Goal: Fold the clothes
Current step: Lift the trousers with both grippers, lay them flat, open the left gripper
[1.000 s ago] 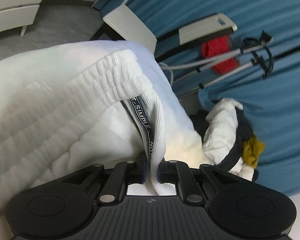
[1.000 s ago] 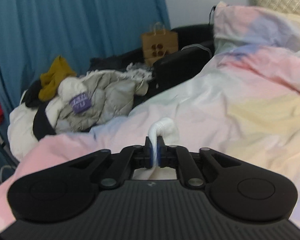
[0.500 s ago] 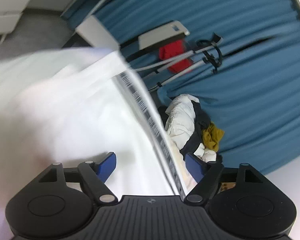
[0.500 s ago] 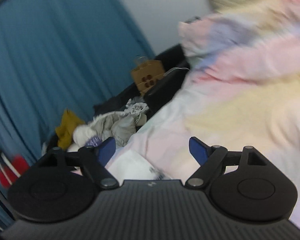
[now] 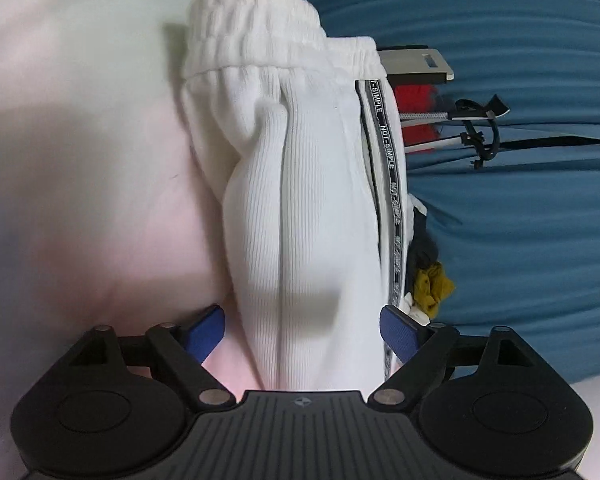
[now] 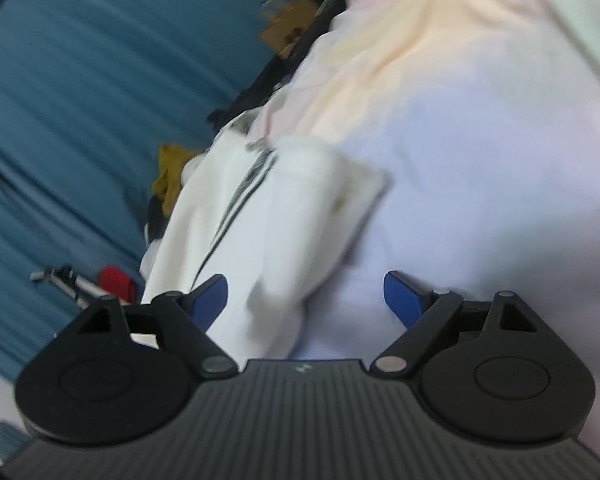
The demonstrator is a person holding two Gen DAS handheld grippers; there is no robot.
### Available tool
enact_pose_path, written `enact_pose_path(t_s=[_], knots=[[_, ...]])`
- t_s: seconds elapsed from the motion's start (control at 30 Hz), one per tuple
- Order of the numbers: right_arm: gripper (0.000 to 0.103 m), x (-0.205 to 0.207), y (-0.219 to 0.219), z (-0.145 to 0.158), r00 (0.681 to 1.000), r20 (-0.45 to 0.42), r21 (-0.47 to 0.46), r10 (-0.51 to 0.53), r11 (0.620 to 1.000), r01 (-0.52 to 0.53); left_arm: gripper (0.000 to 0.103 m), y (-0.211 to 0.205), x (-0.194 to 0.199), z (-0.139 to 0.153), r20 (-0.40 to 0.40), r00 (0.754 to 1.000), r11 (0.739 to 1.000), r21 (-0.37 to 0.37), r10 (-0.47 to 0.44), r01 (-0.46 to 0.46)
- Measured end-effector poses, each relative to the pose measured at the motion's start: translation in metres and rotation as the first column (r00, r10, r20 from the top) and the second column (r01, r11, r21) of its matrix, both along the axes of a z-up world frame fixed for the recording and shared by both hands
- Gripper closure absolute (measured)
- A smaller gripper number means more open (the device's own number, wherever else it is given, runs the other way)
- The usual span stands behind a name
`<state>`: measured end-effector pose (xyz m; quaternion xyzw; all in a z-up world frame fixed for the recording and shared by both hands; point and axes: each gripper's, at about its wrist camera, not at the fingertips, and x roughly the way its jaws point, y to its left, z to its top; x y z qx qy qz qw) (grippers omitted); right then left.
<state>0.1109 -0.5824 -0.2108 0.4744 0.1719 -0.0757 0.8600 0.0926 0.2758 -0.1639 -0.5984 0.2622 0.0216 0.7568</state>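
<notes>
Left gripper (image 5: 302, 330): fingers spread wide, grasping nothing.
Right gripper (image 6: 306, 295): fingers released too.
White ribbed trousers with black lettered side stripe (image 5: 300, 184): lying on pastel bedcover (image 5: 80, 160), waistband at 12 o'clock.

Soft, even room light, no hard glare. Left view is fairly sharp: ribbing on the white trousers (image 5: 300, 208) ahead of the left claw (image 5: 302, 330) reads clearly. Right view smears with motion blur; curtain (image 6: 80, 92) streaks, fisheye bending every edge.
</notes>
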Motion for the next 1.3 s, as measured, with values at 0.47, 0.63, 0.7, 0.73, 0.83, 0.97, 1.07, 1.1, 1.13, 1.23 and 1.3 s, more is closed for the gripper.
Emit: enact_pose_path(t_s=[0.47, 0.63, 0.7, 0.73, 0.83, 0.97, 1.07, 1.1, 1.13, 1.23, 1.3], knots=[[0.09, 0.057, 0.008, 0.004, 0.991, 0.033, -0.037, -0.127, 0.991, 0.128, 0.086, 0.014, 0.065, 0.007, -0.006, 0.997, 0.992, 0.099, 0.076, -0.075], [0.093, 0.021, 0.006, 0.023, 0.989, 0.048, -0.059, -0.141, 0.988, 0.144, 0.09, 0.017, 0.048, 0.043, 0.075, 0.993, 0.986, 0.138, 0.088, -0.098], [0.093, 0.005, 0.009, 0.025, 0.992, 0.048, -0.077, -0.12, 0.989, 0.123, 0.091, 0.02, 0.034, 0.057, 0.089, 0.99, 0.985, 0.129, 0.105, -0.116], [0.093, -0.002, 0.011, 0.026, 0.993, 0.04, -0.07, -0.111, 0.991, 0.114, 0.091, 0.024, 0.026, 0.065, 0.085, 0.991, 0.985, 0.129, 0.102, -0.113], [0.093, -0.02, 0.016, 0.028, 0.996, 0.01, -0.037, -0.086, 0.996, 0.087, 0.09, 0.037, -0.004, 0.084, 0.064, 0.995, 0.985, 0.145, 0.083, -0.091], [0.093, -0.045, 0.023, 0.029, 0.998, -0.028, 0.008, -0.052, 0.999, 0.052, 0.09, 0.053, -0.059, 0.109, 0.014, 0.999, 0.977, 0.209, 0.032, -0.034], [0.094, -0.063, 0.027, 0.034, 0.998, -0.049, 0.039, -0.039, 0.998, 0.041, 0.09, 0.062, -0.105, 0.119, -0.027, 1.0, 0.967, 0.253, -0.005, 0.012], [0.094, -0.069, 0.029, 0.035, 0.998, -0.052, 0.048, -0.039, 0.998, 0.042, 0.09, 0.065, -0.12, 0.118, -0.045, 0.999, 0.964, 0.266, -0.019, 0.03], [0.094, -0.073, 0.029, 0.034, 0.998, -0.053, 0.049, -0.041, 0.998, 0.044, 0.09, 0.068, -0.136, 0.117, -0.063, 0.998, 0.959, 0.278, -0.032, 0.048], [0.094, -0.081, 0.03, 0.023, 0.996, -0.079, 0.029, -0.047, 0.998, 0.049, 0.089, 0.072, -0.17, 0.096, -0.097, 0.991, 0.952, 0.282, -0.093, 0.117], [0.094, -0.083, 0.031, 0.01, 0.992, -0.118, 0.014, -0.044, 0.999, 0.046, 0.088, 0.07, -0.188, 0.08, -0.105, 0.988, 0.948, 0.288, -0.112, 0.138]])
